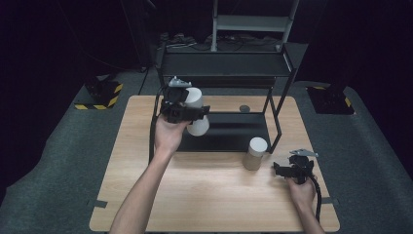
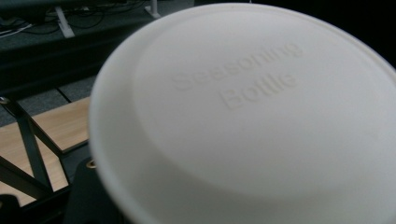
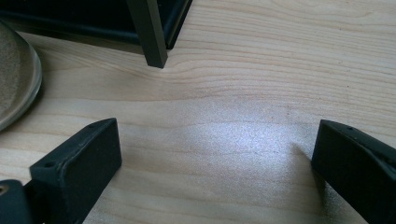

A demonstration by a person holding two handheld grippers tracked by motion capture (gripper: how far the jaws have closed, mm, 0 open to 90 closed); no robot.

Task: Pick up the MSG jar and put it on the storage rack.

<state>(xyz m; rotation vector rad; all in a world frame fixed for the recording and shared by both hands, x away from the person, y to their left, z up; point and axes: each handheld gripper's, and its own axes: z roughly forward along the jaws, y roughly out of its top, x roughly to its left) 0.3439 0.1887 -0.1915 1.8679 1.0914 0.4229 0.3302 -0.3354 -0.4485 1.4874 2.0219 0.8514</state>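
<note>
My left gripper point(image 1: 196, 112) is raised in front of the black rack point(image 1: 224, 73) and is shut on a white seasoning bottle point(image 1: 195, 97). In the left gripper view the bottle's white lid point(image 2: 252, 107), embossed "Seasoning Bottle", sits close to the lens and hides the jaws. A second bottle point(image 1: 255, 153), with a white lid and tan contents, stands on the table by the rack's front right leg. At the right, my right gripper point(image 1: 280, 170) rests low over the table, open with only bare wood between its fingers point(image 3: 77, 163). That second bottle's base point(image 3: 16, 79) shows at the left edge.
The rack has an upper shelf and a lower black tray point(image 1: 234, 136) on the wooden table point(image 1: 214, 195). A small round grey disc point(image 1: 244, 108) lies behind the tray. A rack leg point(image 3: 152, 37) stands ahead of the right gripper. Dark floor surrounds the table.
</note>
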